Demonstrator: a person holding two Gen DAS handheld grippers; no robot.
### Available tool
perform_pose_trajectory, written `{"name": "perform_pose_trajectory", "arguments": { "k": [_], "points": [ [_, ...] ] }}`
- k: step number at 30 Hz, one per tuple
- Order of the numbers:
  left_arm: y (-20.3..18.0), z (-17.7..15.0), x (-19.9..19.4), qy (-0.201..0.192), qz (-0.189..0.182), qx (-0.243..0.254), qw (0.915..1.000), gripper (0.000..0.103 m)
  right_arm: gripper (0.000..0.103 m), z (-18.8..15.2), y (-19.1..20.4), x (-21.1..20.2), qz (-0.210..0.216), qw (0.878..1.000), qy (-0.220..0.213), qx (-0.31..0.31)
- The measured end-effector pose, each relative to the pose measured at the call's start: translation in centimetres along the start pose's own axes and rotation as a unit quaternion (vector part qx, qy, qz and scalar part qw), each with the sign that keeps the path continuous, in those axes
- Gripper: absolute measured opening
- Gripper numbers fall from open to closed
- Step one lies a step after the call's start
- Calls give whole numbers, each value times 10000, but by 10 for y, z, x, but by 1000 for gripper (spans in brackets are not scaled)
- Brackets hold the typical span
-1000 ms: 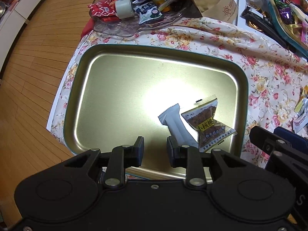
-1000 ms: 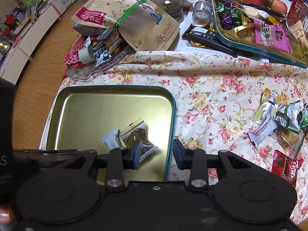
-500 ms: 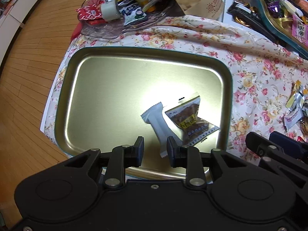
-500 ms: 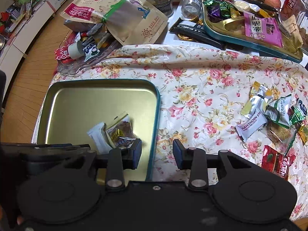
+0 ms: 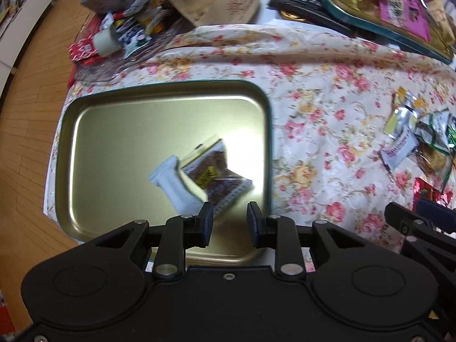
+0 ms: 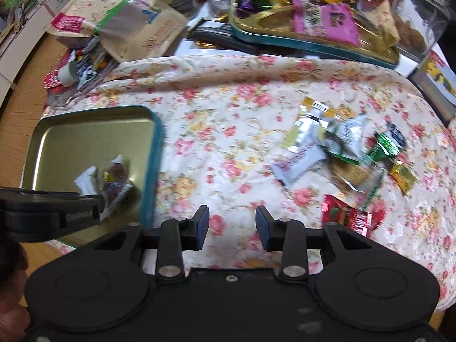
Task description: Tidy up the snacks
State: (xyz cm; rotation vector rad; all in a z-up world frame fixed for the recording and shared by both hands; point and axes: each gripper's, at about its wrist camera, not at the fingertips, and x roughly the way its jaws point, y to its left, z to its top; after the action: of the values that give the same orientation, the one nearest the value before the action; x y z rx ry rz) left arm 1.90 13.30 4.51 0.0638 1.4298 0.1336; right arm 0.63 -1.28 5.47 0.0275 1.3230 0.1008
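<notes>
Both grippers are spread and empty: our left gripper [image 5: 229, 221] hovers over the near edge of the gold tray [image 5: 119, 131], our right gripper [image 6: 231, 225] over the floral cloth [image 6: 228, 131]. Two snacks already lie in the tray, a white packet [image 5: 176, 185] touching a brown packet [image 5: 216, 176]. The loose snack pile [image 6: 342, 159] waits to the right. We judge the overlapping wrappers risky: a pinch may catch two together. Only the right view shows the whole pile.
</notes>
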Motion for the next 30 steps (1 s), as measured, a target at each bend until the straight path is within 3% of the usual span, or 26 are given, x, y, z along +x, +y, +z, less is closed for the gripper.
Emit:
{"name": "perform_pose_trajectory", "arguments": {
  "k": [8, 16, 23, 30],
  "points": [
    [-52, -3, -7, -73, -172, 440, 9989, 37, 39, -9, -66, -8, -144, 9980, -15, 607],
    [-100, -4, -24, -496, -420, 770, 9949, 37, 39, -15, -109, -16, -185, 9933, -93, 1134],
    [-119, -7, -29, -846, -505, 804, 9919, 37, 39, -22, -136, -13, -297, 9901, -59, 1373],
    [-124, -16, -18, -680, -432, 907, 9926, 37, 39, -27, -151, -5, -334, 9879, 19, 1515]
  ]
}}
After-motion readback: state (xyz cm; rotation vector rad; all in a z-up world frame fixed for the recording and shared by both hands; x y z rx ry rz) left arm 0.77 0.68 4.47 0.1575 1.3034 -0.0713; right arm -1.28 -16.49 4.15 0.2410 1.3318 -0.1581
